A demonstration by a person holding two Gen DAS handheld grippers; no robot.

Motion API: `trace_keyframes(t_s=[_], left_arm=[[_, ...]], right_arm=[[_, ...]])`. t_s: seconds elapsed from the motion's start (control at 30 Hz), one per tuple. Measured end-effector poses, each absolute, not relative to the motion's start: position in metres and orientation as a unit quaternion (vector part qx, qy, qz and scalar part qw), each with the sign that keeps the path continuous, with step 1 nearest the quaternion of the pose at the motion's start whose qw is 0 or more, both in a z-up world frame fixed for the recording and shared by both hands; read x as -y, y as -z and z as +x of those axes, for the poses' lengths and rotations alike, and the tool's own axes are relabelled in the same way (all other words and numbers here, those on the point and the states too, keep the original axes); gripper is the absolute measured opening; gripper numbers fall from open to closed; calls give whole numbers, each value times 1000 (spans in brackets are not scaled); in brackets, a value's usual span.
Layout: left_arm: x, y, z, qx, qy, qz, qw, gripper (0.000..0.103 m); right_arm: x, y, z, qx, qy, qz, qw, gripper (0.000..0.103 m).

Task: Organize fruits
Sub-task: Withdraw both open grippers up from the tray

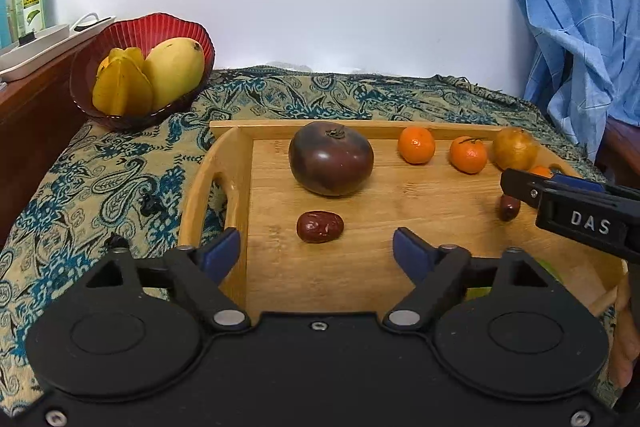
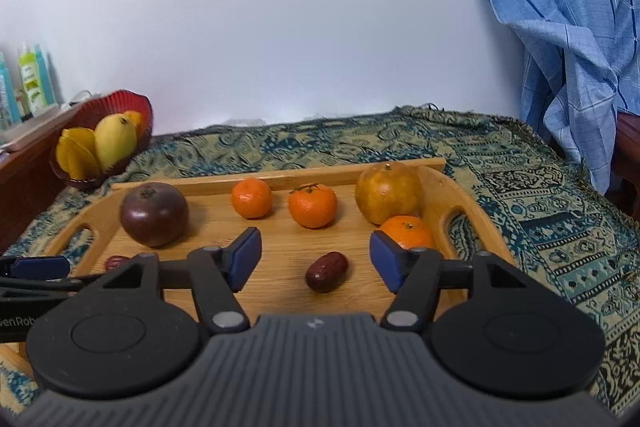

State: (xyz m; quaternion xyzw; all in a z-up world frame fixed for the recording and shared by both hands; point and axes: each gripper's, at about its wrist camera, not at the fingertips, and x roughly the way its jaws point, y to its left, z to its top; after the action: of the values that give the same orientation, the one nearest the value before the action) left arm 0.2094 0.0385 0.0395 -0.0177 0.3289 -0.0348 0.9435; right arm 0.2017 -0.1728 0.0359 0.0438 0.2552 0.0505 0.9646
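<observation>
- The left gripper (image 1: 316,247) is standing with its jaws spread over the near left part of the wooden tray (image 1: 360,279), pinching nothing; a red date (image 1: 319,226) is lying loose on the tray floor just ahead of its blue pads.
- The right gripper (image 2: 315,258) is likewise hanging spread and empty, a second red date (image 2: 326,271) lying free between its pads.
- A dark purple fruit (image 1: 331,158), possibly a star apple, is sitting near the tray's far left corner.
- Three mandarins (image 2: 251,197) and a brownish-yellow round fruit (image 2: 388,193) are lining the far edge and right end.
- A red bowl (image 1: 158,27) holding a mango (image 1: 174,69) and a starfruit (image 1: 122,87) is sitting on the patterned cloth (image 1: 100,179) beyond the tray's far left corner.
</observation>
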Motion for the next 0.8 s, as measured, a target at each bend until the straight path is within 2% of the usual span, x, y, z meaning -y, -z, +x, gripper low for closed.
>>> trace_keyframes(t_s=[0.1,0.17,0.2,0.47,0.8], left_arm=[[-36,-43,200,-323,35,-10,946,86],[-34,-46,191,-313,39,-4,949,96],[-33,-47,185,-306,41,-1,951,97],[-29,-45,139,-280,49,1,959,102],[-26,-33,96,-263,63,11,963,103]], right_arm=[[170,-40,185,-230,-49,36,971,84],[171,-42,173,-217,-50,37,974,88],[171,-43,168,-212,-53,39,975,89],[171,-49,125,-173,-65,22,982,99],[171,-42,96,-167,-67,13,984,99]])
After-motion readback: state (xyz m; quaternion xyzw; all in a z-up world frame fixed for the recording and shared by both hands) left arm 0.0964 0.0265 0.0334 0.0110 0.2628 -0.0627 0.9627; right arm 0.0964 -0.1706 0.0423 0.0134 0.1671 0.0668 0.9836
